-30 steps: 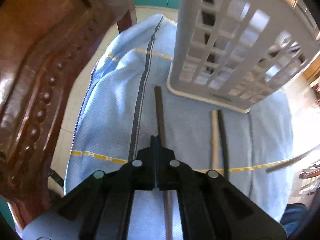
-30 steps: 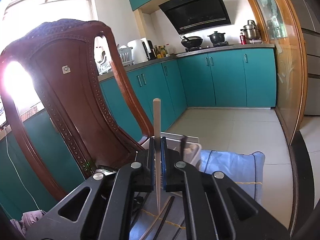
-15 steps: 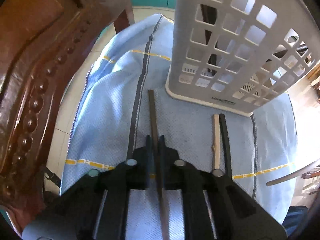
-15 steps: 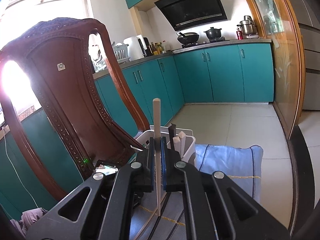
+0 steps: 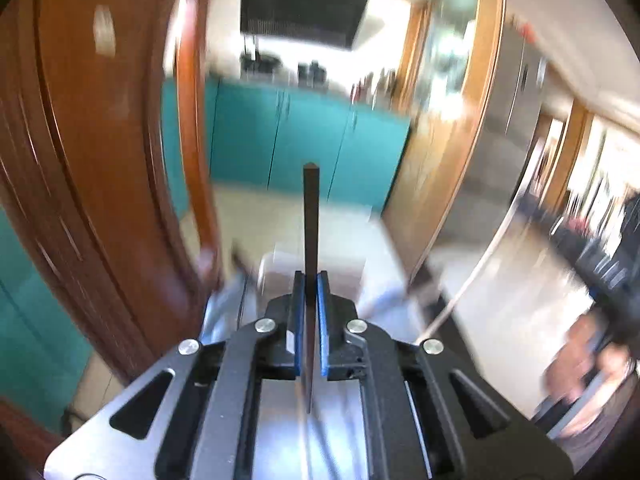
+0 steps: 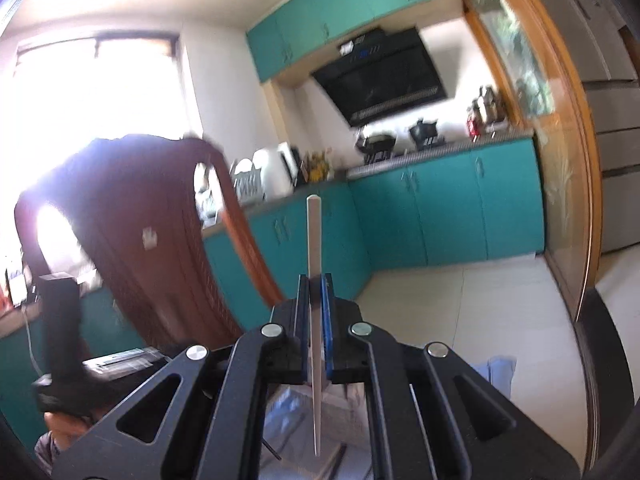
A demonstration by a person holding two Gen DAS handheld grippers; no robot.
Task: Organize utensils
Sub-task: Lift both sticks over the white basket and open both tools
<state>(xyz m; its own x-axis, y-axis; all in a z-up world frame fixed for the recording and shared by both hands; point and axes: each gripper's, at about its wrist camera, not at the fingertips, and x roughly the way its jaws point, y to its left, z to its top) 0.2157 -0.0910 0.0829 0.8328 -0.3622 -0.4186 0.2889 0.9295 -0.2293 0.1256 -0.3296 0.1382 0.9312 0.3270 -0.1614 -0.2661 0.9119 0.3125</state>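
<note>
My left gripper (image 5: 310, 280) is shut on a dark chopstick (image 5: 310, 216) and holds it upright, lifted off the blue cloth (image 5: 228, 312); the view is blurred. The white slotted utensil basket (image 5: 280, 268) shows just beyond the fingers. My right gripper (image 6: 316, 282) is shut on a pale chopstick (image 6: 313, 236), held upright and high. Below it the blue cloth (image 6: 496, 372) and some dark sticks (image 6: 338, 454) show faintly. The other gripper (image 6: 60, 332) appears at the far left of the right wrist view.
A carved wooden chair back (image 5: 92, 160) rises close on the left, also in the right wrist view (image 6: 160, 264). Teal kitchen cabinets (image 6: 460, 208) and tiled floor (image 6: 480, 312) lie behind. A pale chopstick (image 5: 476, 272) slants at the right of the left view.
My left gripper has closed on the dark chopstick, lifted it off the cloth and tilted up towards the kitchen. My right gripper has risen, still holding the pale chopstick.
</note>
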